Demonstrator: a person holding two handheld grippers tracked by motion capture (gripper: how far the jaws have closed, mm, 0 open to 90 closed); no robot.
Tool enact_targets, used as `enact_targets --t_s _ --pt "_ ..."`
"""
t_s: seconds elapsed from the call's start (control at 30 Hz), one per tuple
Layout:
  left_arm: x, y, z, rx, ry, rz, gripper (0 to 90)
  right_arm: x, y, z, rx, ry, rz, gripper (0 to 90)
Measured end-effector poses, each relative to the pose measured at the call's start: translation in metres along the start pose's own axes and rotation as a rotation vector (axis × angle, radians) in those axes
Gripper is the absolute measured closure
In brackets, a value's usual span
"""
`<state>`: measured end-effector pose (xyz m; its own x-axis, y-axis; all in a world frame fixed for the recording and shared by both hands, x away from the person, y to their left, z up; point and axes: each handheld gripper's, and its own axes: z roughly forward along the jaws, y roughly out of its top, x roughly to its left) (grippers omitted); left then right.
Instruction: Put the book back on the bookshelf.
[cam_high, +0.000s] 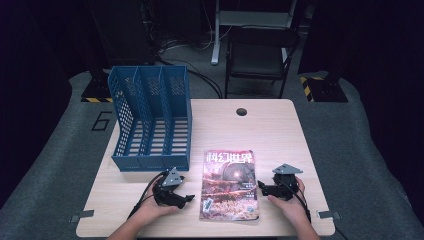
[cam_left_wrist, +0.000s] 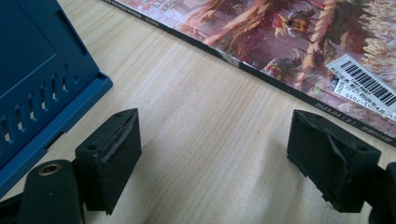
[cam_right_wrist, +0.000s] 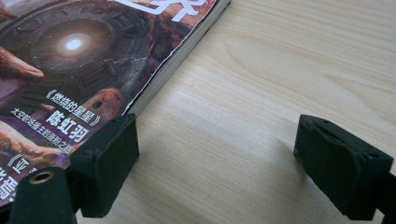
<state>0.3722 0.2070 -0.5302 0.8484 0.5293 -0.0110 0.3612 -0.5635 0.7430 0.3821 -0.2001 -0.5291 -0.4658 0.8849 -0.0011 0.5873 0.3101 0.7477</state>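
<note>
We see a magazine (cam_high: 230, 185) lying flat near the front edge of the counter (cam_high: 280, 130), with a blue file rack (cam_high: 150, 120) toward the back left corner. Our left hand-held gripper (cam_high: 186, 198) rests beside the magazine's left edge, jaws wide and empty; our right hand-held gripper (cam_high: 260, 187) sits by its right edge, jaws likewise wide and empty

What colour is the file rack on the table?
Blue, with perforated dividers; the file rack shows best in the high view.
</note>
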Motion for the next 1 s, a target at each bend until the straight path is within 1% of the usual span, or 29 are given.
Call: enact_targets --t_s 0.03,0.1,0.13,0.2,0.23,0.27,0.33,0.37,0.4,0.43,0.47,0.5,0.53,0.57,0.6,0.63,0.67,0.7,0.73,0.8,0.83,0.9,0.93,0.97,1.0 --pt "0.0 0.0 0.0 0.0 0.0 0.0 17.5 0.001 0.0 0.0 0.003 0.001 0.017 13.6" --pt "0.0 0.0 0.0 0.001 -0.001 0.001 17.4 0.0 -0.001 0.0 0.001 0.003 0.006 13.7" --pt "0.0 0.0 0.0 0.001 -0.001 0.001 17.3 0.001 0.0 0.0 0.004 -0.004 0.015 13.8" --pt "0.0 0.0 0.0 0.001 -0.002 0.002 17.2 0.002 -0.001 0.0 -0.004 -0.011 0.02 13.8" --pt "0.0 0.0 0.0 0.004 -0.006 0.005 16.8 0.001 -0.001 -0.001 0.005 -0.011 0.017 13.9" --pt "0.0 0.001 0.0 0.019 -0.006 0.015 15.6 0.001 -0.001 -0.001 0.008 -0.004 0.012 13.8" --pt "0.0 0.001 0.0 0.019 -0.008 0.019 14.5 0.002 -0.001 -0.002 0.008 0.004 0.023 14.2" --pt "-0.001 0.001 0.0 0.017 -0.008 0.014 14.3 0.001 -0.002 -0.002 0.008 0.003 0.014 15.2" --pt "-0.001 0.001 0.001 0.012 0.0 0.011 13.9 0.001 -0.002 -0.003 0.004 -0.003 0.017 16.5" --pt "-0.001 0.001 0.001 0.013 -0.001 0.012 13.4 0.0 -0.003 -0.003 -0.008 -0.005 0.012 17.9" --pt "-0.001 0.001 0.001 0.012 0.0 0.012 13.4 -0.001 -0.003 -0.004 -0.008 -0.003 0.021 19.9" --pt "-0.001 0.001 0.001 0.013 0.001 0.012 13.4 -0.002 -0.004 -0.005 -0.009 -0.008 0.02 22.6" --pt "-0.001 0.001 0.001 0.013 0.0 0.013 13.4 -0.002 -0.004 -0.007 0.0 -0.01 0.033 24.0" --pt "-0.001 0.001 0.001 0.013 0.001 0.012 13.4 -0.003 -0.004 -0.008 -0.004 -0.007 0.043 25.5" --pt "-0.001 0.001 0.001 0.013 0.0 0.012 13.4 -0.004 -0.003 -0.009 0.001 -0.008 0.055 28.1" --pt "-0.001 0.001 0.001 0.013 0.0 0.013 13.4 -0.003 -0.002 -0.01 0.016 -0.022 0.054 29.7" --pt "-0.001 0.001 0.001 0.013 0.0 0.013 13.4 -0.003 -0.001 -0.011 0.036 -0.027 0.053 30.4" --pt "-0.001 0.001 0.001 0.013 0.001 0.013 13.4 -0.002 0.0 -0.011 0.042 -0.039 0.048 32.2" --pt "-0.001 0.001 0.001 0.013 0.0 0.013 13.4 0.0 0.0 -0.011 0.046 -0.049 0.072 34.1" --pt "-0.001 0.001 0.001 0.013 0.0 0.013 13.4 0.0 0.001 -0.013 0.061 -0.033 0.066 35.8" --pt "-0.001 0.001 0.001 0.013 0.001 0.013 13.4 0.001 0.002 -0.013 0.061 -0.033 0.065 37.5" --pt "-0.001 0.001 0.001 0.013 0.0 0.012 13.3 0.001 0.003 -0.013 0.062 -0.017 0.056 38.8" --pt "-0.001 0.001 0.001 0.013 0.0 0.012 13.4 0.002 0.003 -0.013 0.064 -0.016 0.065 39.4" --pt "-0.001 0.001 0.001 0.013 0.0 0.012 13.4 0.003 0.004 -0.013 0.068 -0.02 0.061 40.5" --pt "-0.001 0.001 0.001 0.013 0.0 0.013 13.4 0.003 0.005 -0.013 0.072 -0.006 0.071 41.5"
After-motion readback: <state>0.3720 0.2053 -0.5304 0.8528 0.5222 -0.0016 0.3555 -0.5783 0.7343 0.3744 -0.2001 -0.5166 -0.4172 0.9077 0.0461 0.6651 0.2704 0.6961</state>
